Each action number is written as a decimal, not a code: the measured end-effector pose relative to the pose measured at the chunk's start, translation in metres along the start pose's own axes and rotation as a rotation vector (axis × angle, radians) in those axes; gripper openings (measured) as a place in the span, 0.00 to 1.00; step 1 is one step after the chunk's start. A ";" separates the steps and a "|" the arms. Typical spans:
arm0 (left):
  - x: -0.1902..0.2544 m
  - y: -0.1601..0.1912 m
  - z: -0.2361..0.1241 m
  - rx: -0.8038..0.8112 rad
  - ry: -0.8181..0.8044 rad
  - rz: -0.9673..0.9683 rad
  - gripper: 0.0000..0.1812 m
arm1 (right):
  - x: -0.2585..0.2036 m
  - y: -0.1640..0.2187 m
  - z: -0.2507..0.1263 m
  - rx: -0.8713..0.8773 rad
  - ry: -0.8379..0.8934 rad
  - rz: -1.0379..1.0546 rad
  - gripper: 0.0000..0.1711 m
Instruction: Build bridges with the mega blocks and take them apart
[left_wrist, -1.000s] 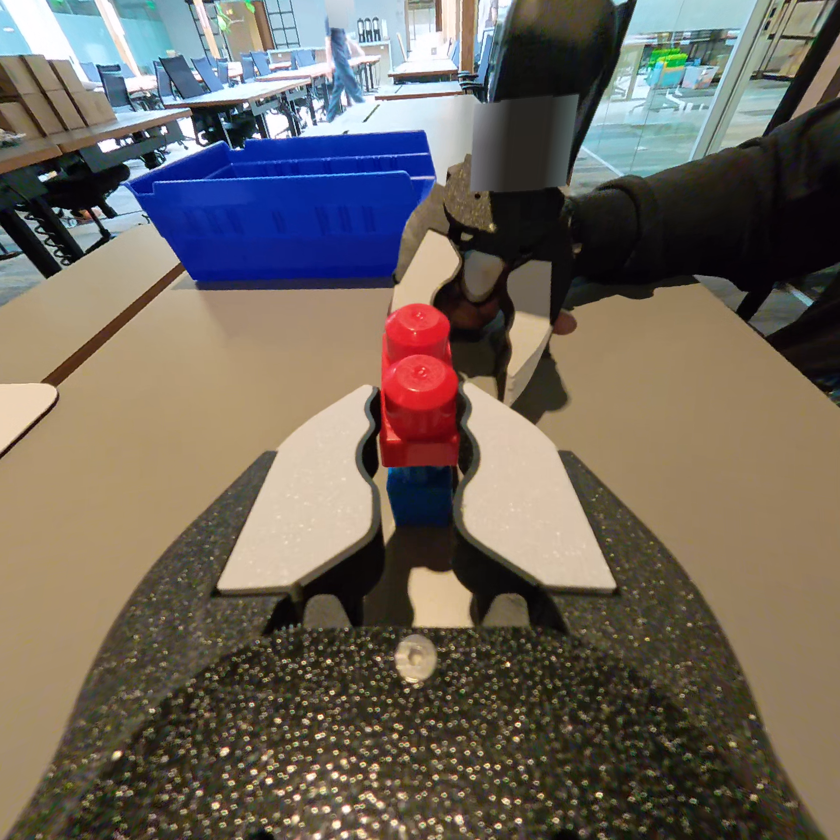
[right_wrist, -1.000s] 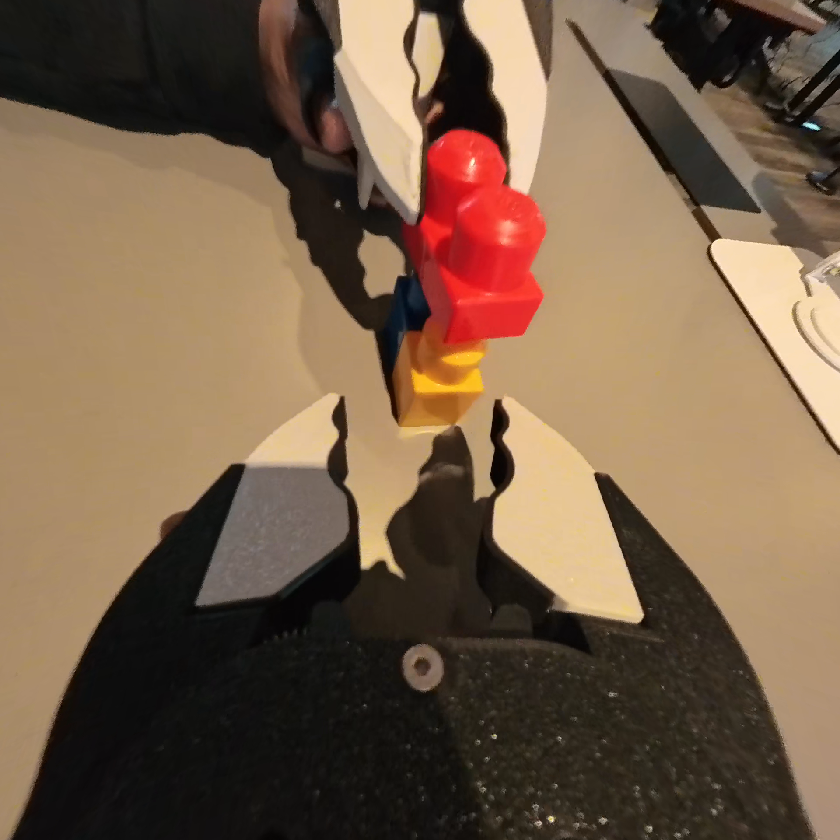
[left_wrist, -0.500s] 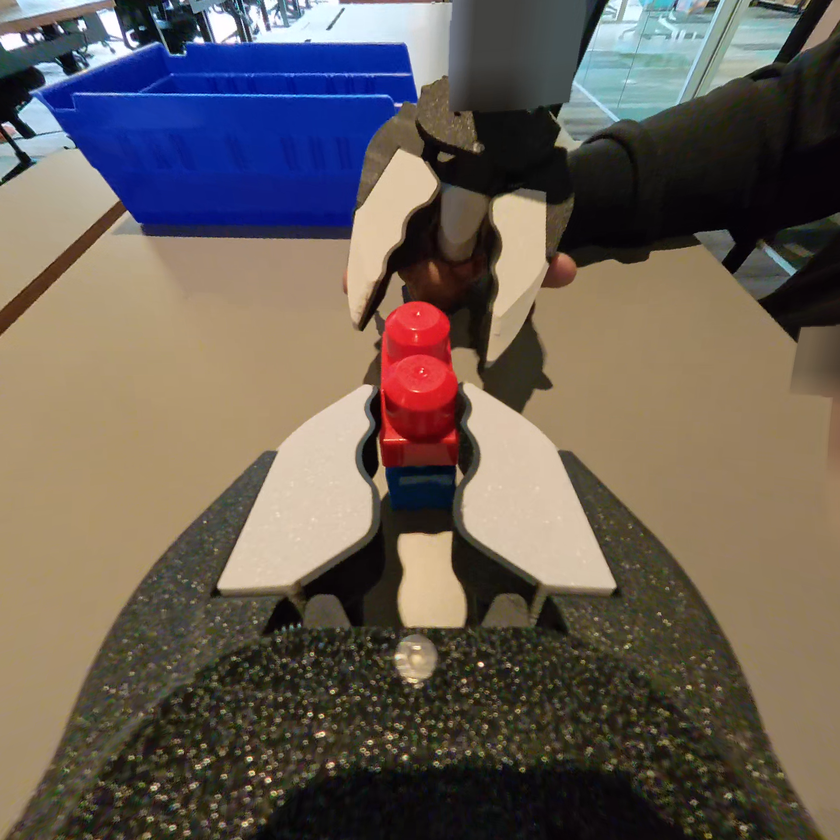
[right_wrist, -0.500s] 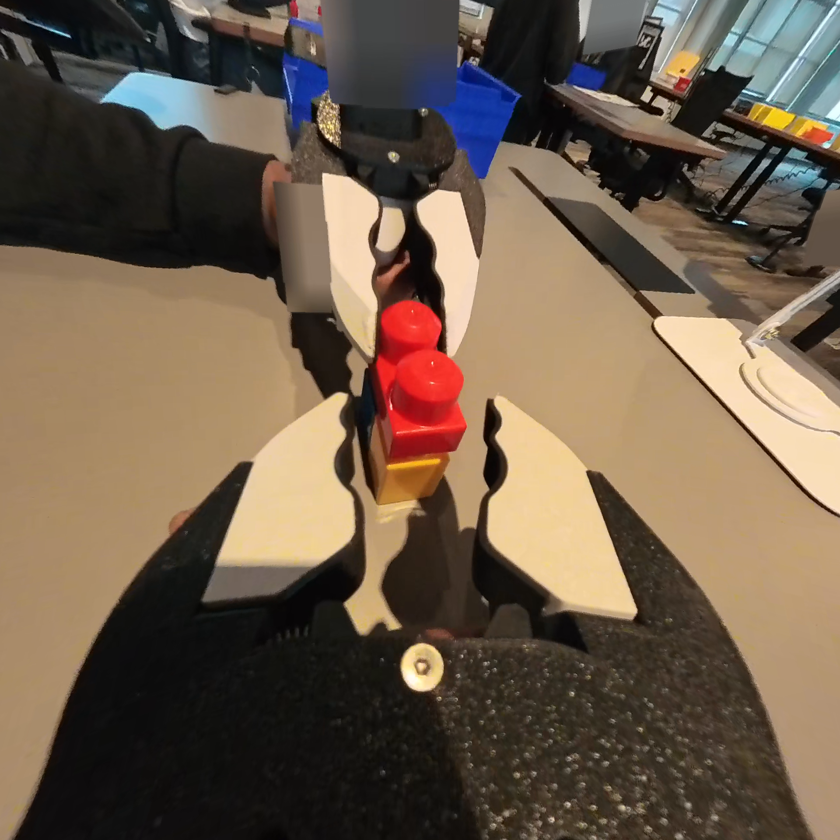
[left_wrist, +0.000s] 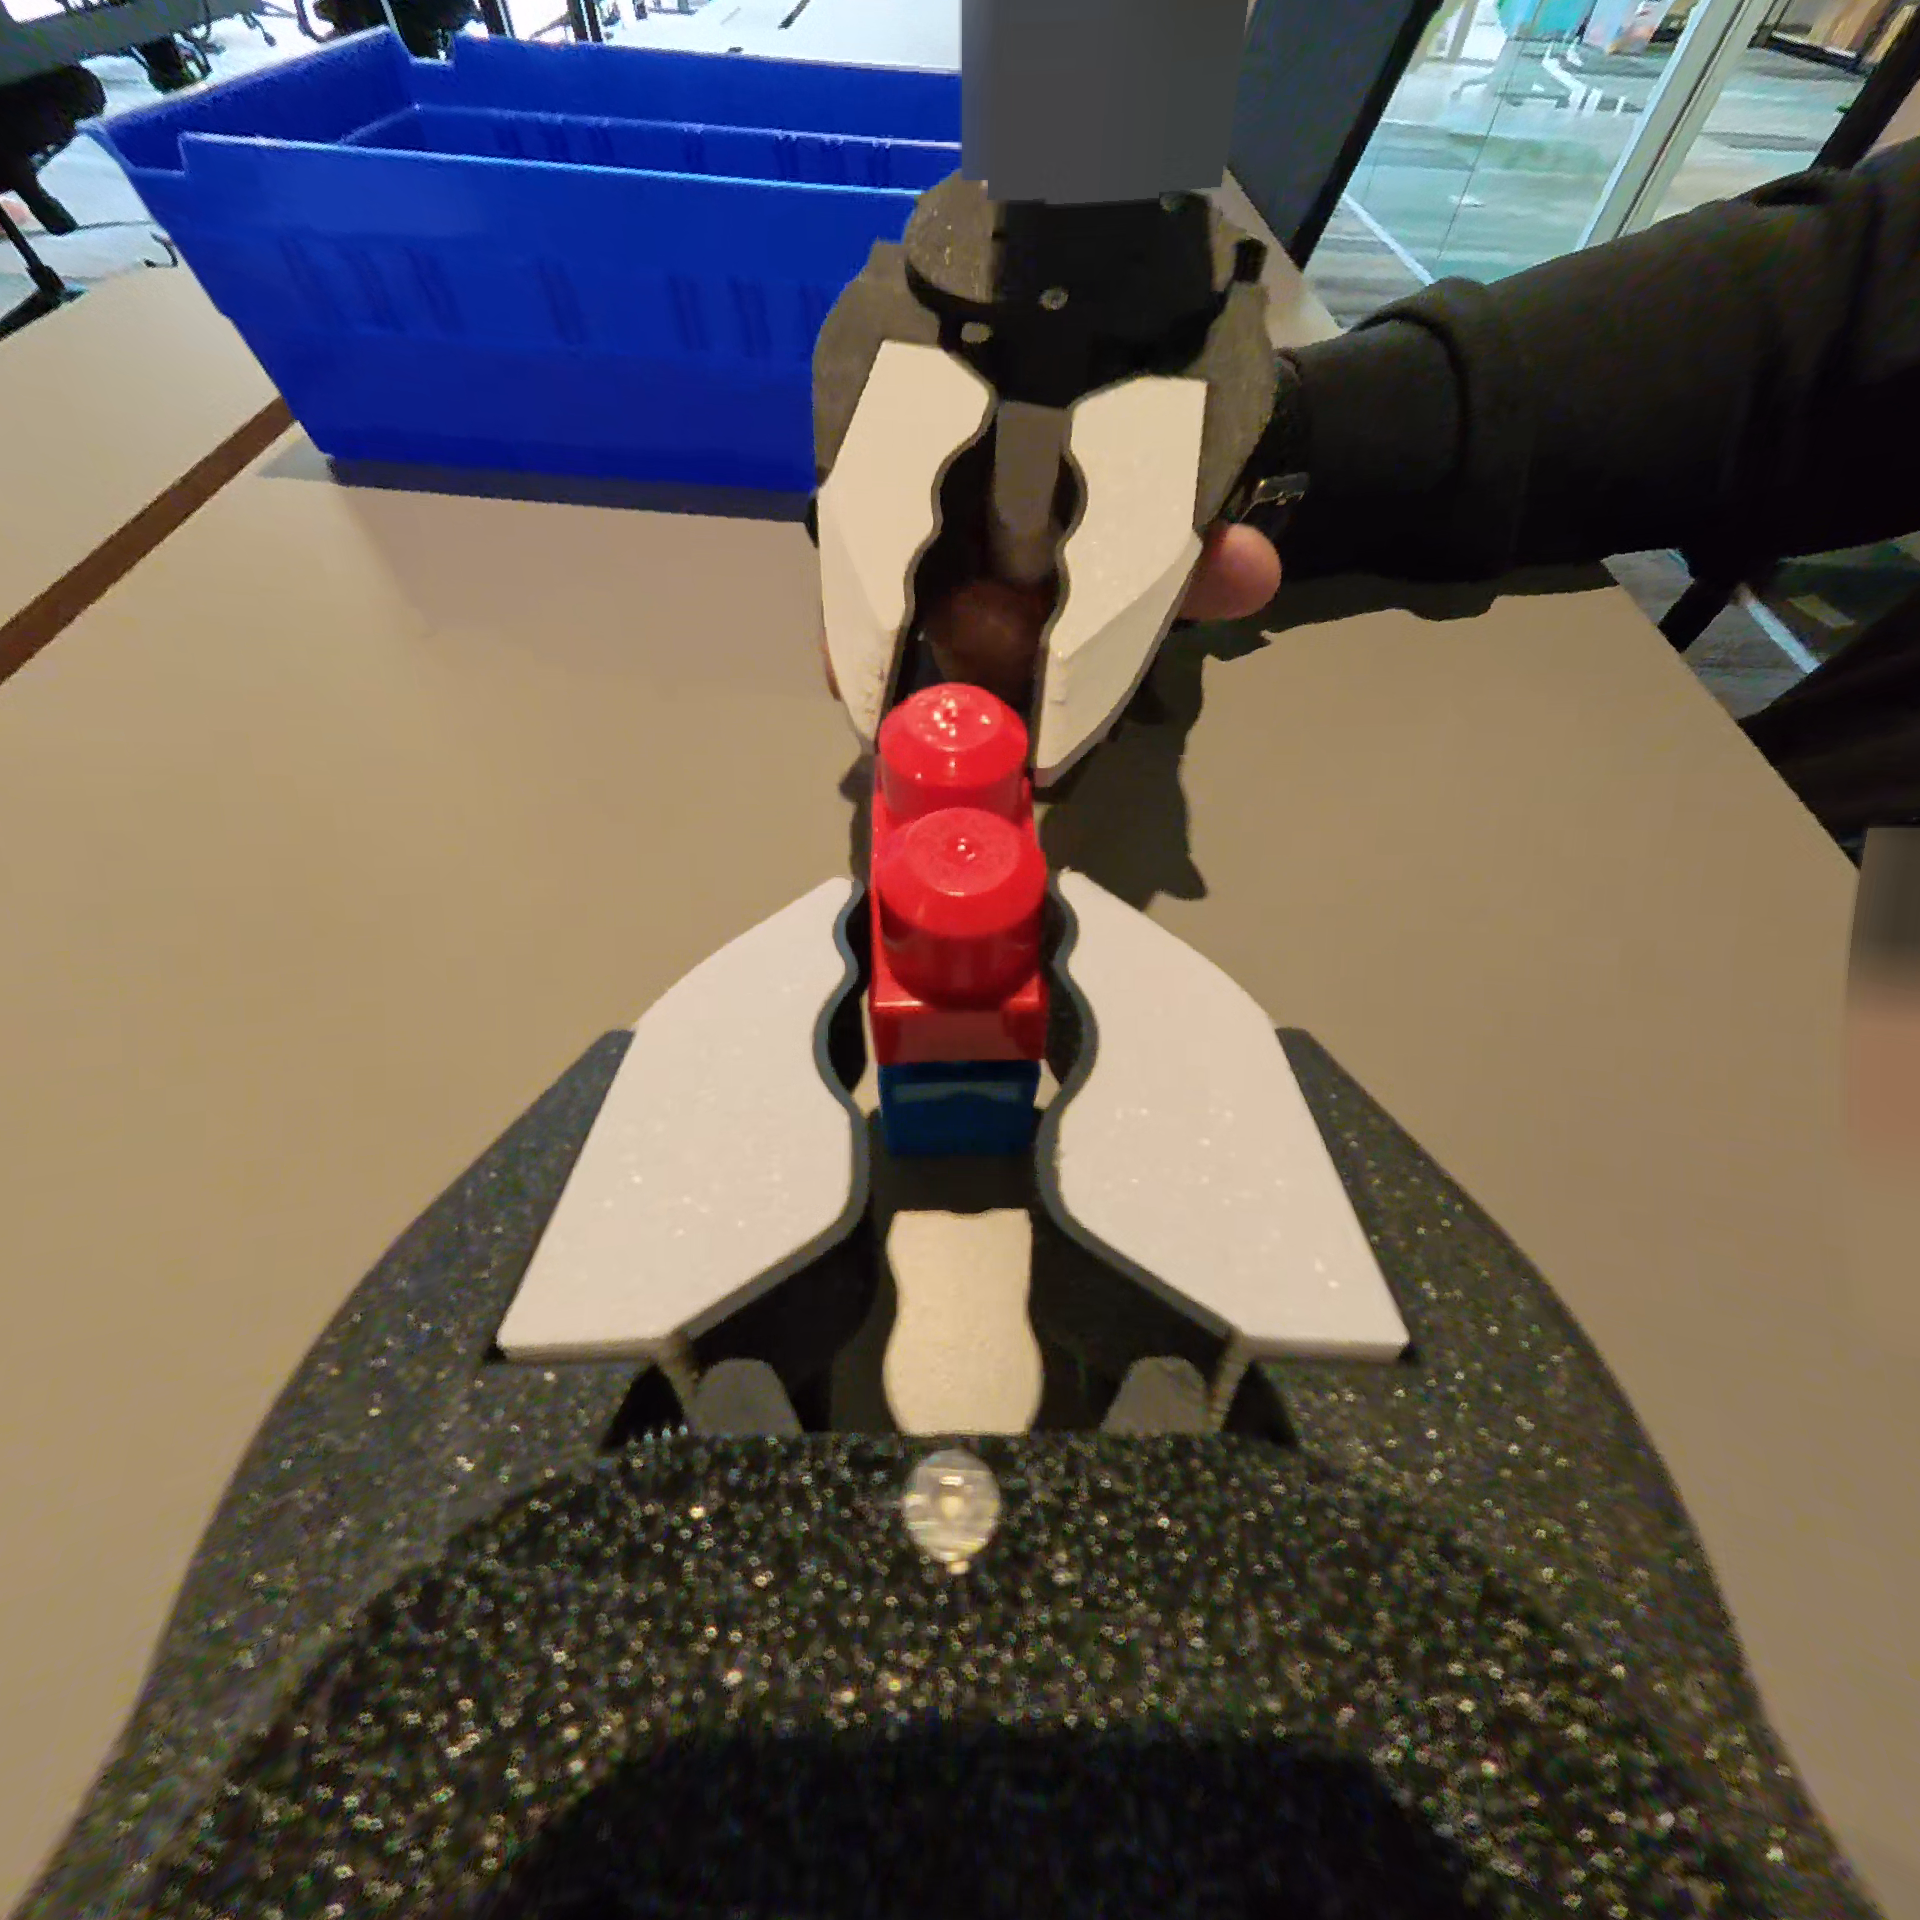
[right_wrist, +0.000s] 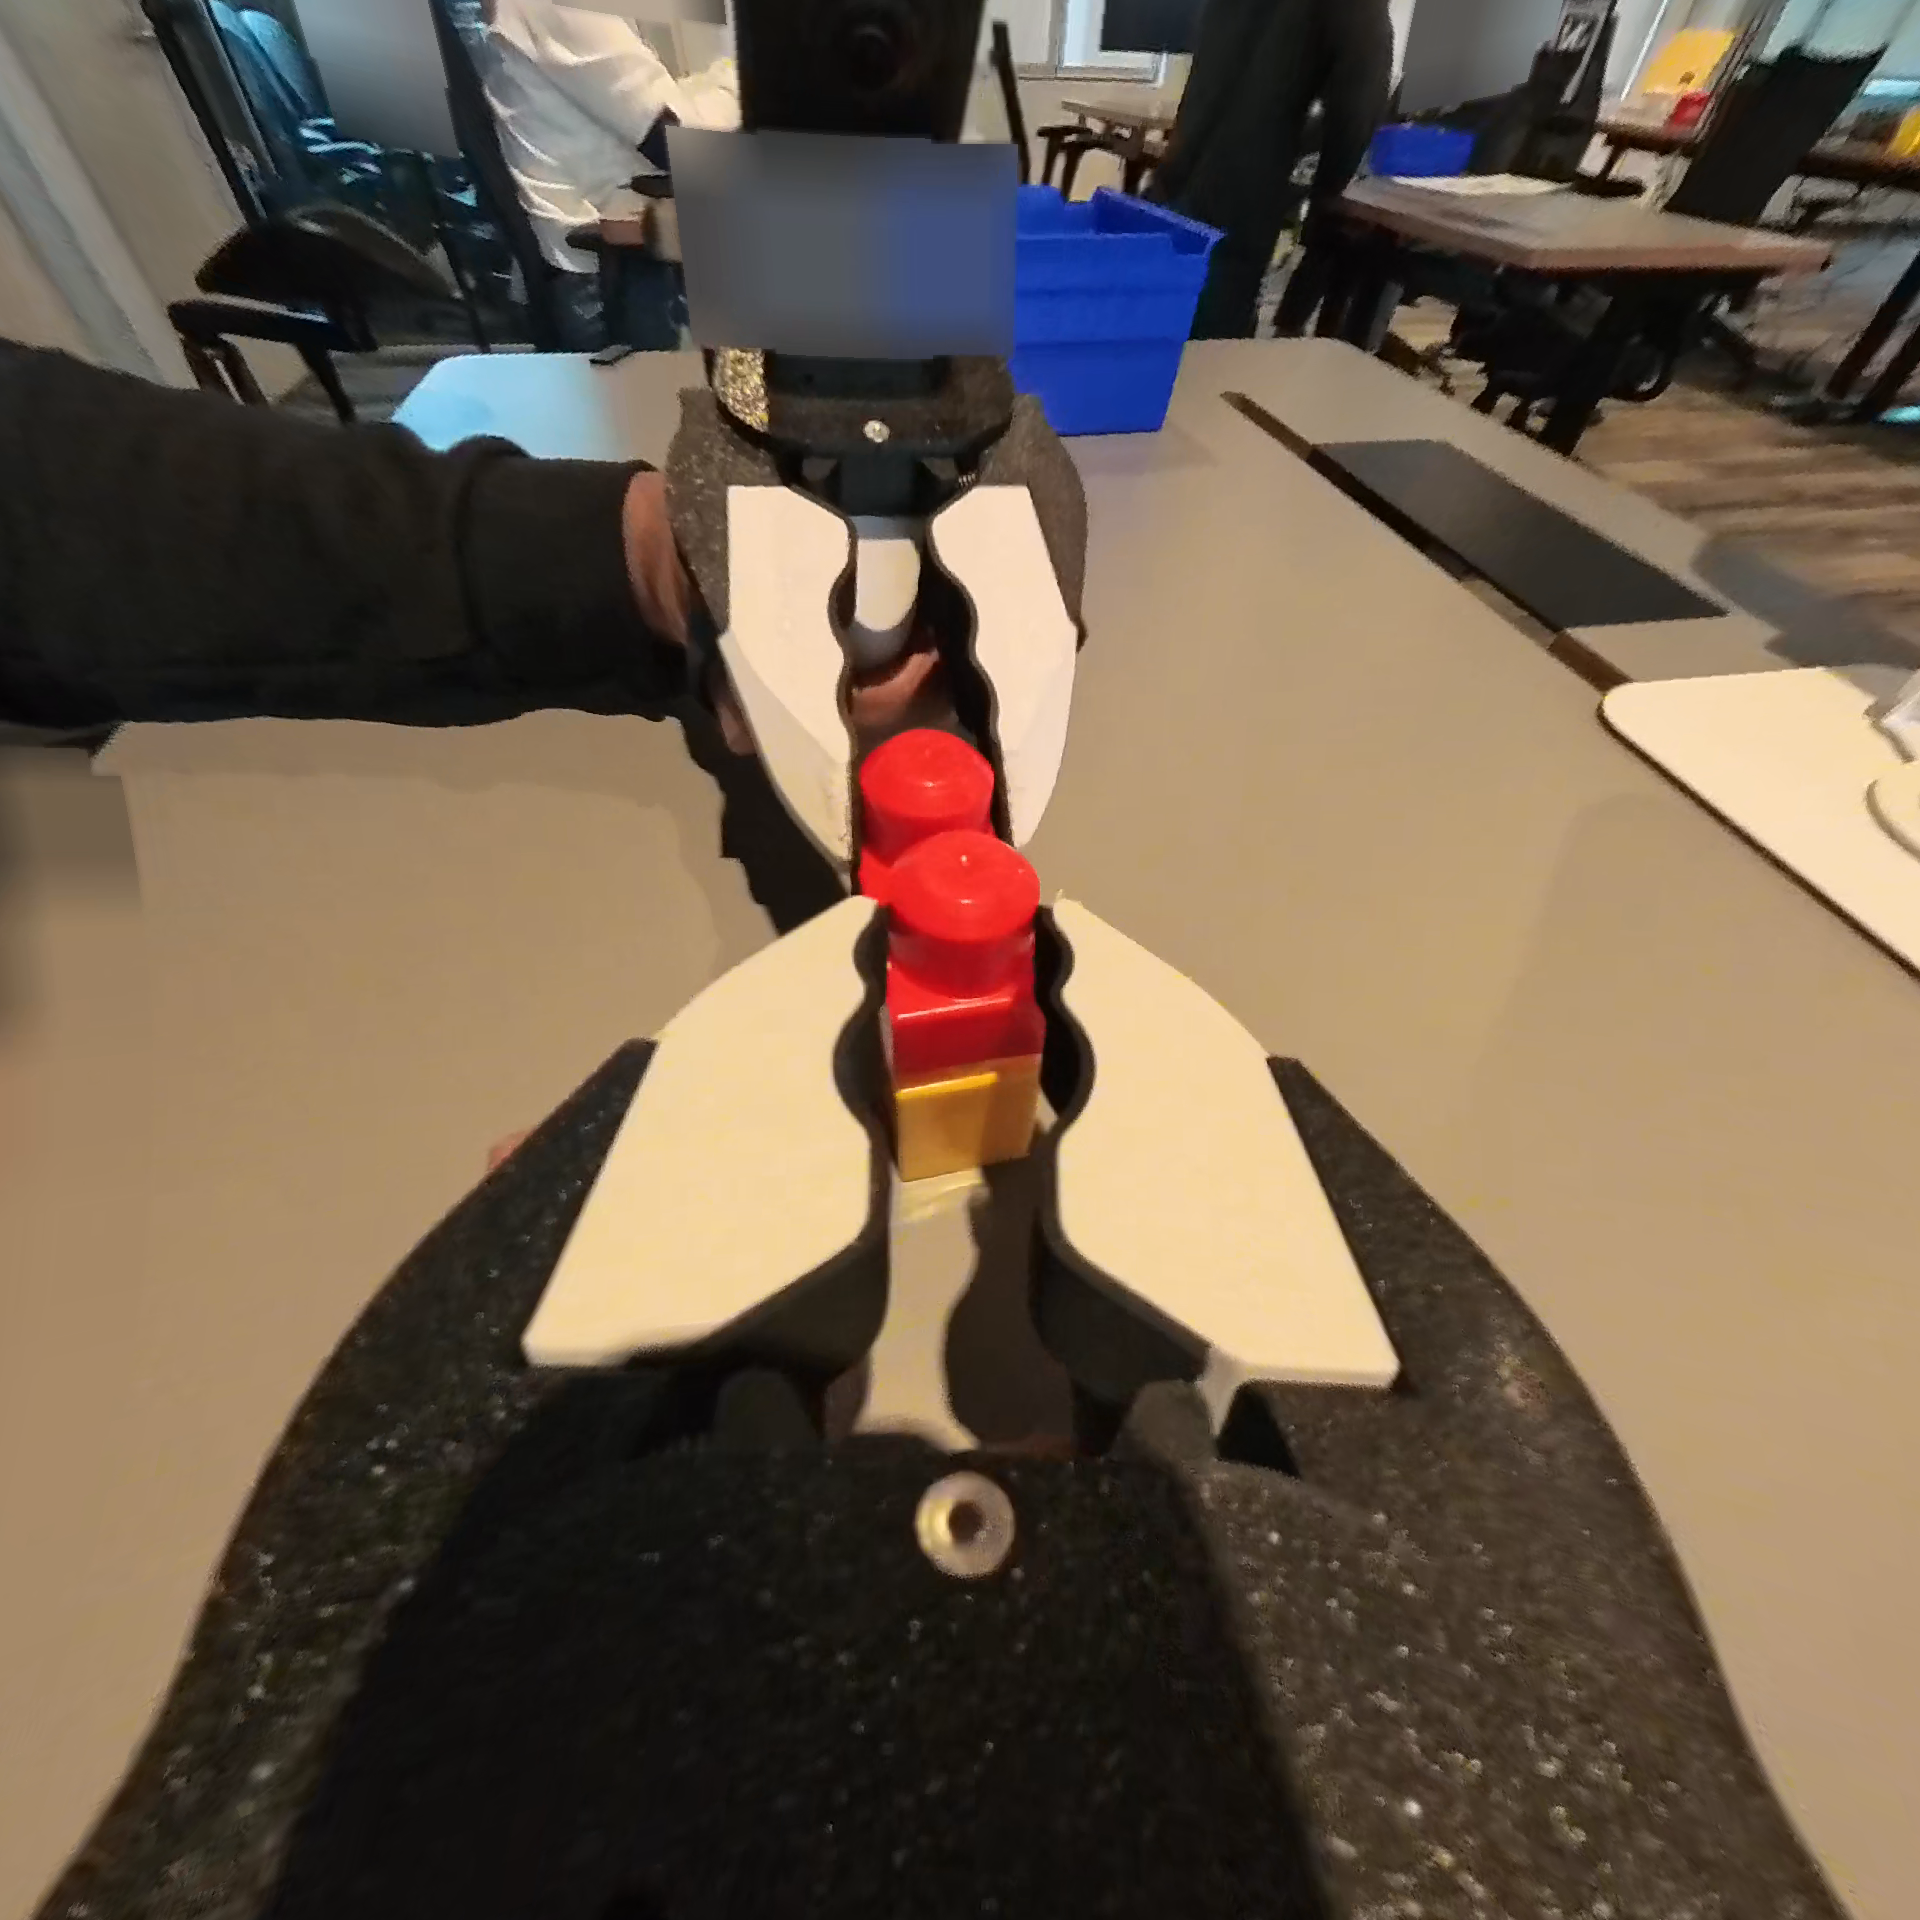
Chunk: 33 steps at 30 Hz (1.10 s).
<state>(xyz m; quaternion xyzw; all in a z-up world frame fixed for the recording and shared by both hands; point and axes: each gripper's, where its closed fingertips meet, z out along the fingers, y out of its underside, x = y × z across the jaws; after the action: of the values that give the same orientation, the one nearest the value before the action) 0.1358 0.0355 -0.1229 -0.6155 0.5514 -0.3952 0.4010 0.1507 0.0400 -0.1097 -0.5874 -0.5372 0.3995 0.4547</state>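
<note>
A small bridge stands on the grey table (left_wrist: 416, 779): a red two-stud block (left_wrist: 956, 997) lies across a blue block (left_wrist: 956, 1112) and a yellow block (right_wrist: 961, 1127). My left gripper (left_wrist: 956, 904) is shut on the red block's end over the blue block. My right gripper (right_wrist: 961, 914) is shut on the red block (right_wrist: 961, 1008) at the end over the yellow block. The two grippers face each other. The right gripper (left_wrist: 961, 743) shows beyond the block in the left wrist view. The left gripper (right_wrist: 930, 836) shows beyond it in the right wrist view.
A large blue bin (left_wrist: 520, 270) stands at the far left of the table in the left wrist view. In the right wrist view a smaller blue bin (right_wrist: 1101, 312) stands far off, with a black mat (right_wrist: 1507, 530) and a white mat (right_wrist: 1766, 790) to the right. People stand among desks behind. The tips of both grippers are at nearly the same place.
My right gripper was open in front of the yellow end. It has moved in and closed on the red block. My left gripper has kept its hold.
</note>
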 end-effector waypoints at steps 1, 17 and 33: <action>0.000 0.000 0.000 -0.004 -0.001 -0.008 0.17 | 0.000 0.001 0.000 -0.007 -0.014 0.029 0.15; -0.002 0.008 0.003 -0.051 -0.043 0.060 0.17 | 0.000 0.012 0.003 -0.138 -0.017 0.116 0.16; -0.001 0.006 0.002 -0.034 -0.101 0.072 0.17 | 0.000 0.011 0.002 -0.080 0.017 0.110 0.16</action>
<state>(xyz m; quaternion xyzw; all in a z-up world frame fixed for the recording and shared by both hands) 0.1354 0.0364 -0.1290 -0.6212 0.5589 -0.3396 0.4317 0.1513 0.0402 -0.1207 -0.6370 -0.5158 0.3974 0.4127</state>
